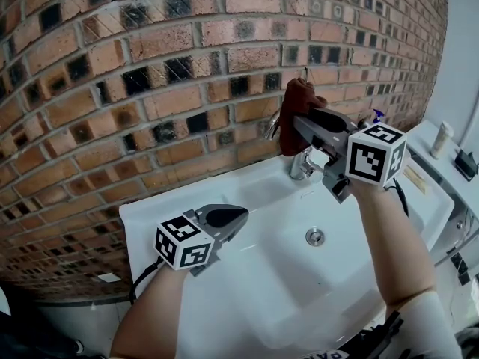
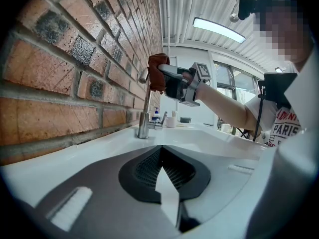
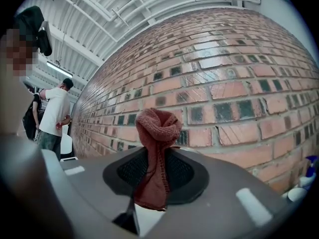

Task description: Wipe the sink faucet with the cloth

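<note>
Head view.
- Faucet (image 1: 301,164): chrome, upright at the back of the white sink (image 1: 150,214), against the brick wall (image 1: 150,66).
- Cloth (image 1: 298,111): red-brown, bunched at the top of the faucet, covering its upper bend.
- Right gripper (image 1: 298,124): above the faucet, jaws clamped on the cloth.
- Left gripper (image 1: 238,217): well to the left of the faucet, low over the sink rim.
- Drain (image 1: 315,236): in the basin, in front of the faucet.

Left gripper view.
- Left gripper (image 2: 160,151): jaws pressed together, nothing between them, pointed toward the faucet (image 2: 144,126).
- Cloth (image 2: 158,74): at the faucet's top, held there by the right gripper (image 2: 168,78).
- White cup (image 2: 171,122): just beyond the faucet base.

Right gripper view.
- Cloth (image 3: 157,133): pinched between the jaws, its free end balled above them.
- Faucet: hidden behind the cloth.
- Background: brick wall (image 3: 224,83), and a person in a white shirt (image 3: 55,113) far left.
</note>
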A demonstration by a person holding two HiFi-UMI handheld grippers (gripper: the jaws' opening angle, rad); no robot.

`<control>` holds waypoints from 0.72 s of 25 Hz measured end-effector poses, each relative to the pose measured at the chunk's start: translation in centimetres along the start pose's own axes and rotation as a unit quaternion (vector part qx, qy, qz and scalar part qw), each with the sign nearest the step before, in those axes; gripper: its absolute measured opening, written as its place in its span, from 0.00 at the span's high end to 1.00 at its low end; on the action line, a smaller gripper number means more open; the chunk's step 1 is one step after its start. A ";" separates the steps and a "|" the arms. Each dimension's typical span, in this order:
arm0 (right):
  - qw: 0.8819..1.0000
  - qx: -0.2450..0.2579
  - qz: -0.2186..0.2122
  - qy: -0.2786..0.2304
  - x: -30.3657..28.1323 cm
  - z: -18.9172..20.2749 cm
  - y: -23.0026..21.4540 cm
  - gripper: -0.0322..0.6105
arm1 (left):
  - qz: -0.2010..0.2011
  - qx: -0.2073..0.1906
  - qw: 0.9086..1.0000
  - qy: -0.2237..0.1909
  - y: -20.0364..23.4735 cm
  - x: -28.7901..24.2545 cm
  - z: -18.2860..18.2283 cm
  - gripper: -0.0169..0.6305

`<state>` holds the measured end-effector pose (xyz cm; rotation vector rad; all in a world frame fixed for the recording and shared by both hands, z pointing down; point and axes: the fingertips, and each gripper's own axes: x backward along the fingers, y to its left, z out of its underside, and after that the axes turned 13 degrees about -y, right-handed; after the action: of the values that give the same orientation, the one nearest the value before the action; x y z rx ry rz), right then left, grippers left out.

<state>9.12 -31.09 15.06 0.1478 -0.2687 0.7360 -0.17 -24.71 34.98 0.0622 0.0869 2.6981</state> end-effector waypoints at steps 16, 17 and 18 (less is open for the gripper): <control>0.994 -0.020 0.107 -0.007 3.9 1.8 -7.9 0.80 | 0.000 0.001 1.000 0.001 0.0 0.0 0.0 0.96; 0.993 -0.026 0.114 -0.004 4.2 2.4 -8.3 0.80 | 0.000 0.001 1.000 0.001 0.0 0.0 0.0 0.96; 0.992 -0.031 0.120 -0.001 4.4 3.1 -8.7 0.80 | 0.000 0.001 1.000 0.001 0.0 0.0 0.0 0.96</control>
<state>17.59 -35.28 18.94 0.0575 -0.3144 0.9649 -0.17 -24.71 34.93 0.0585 0.0894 2.6984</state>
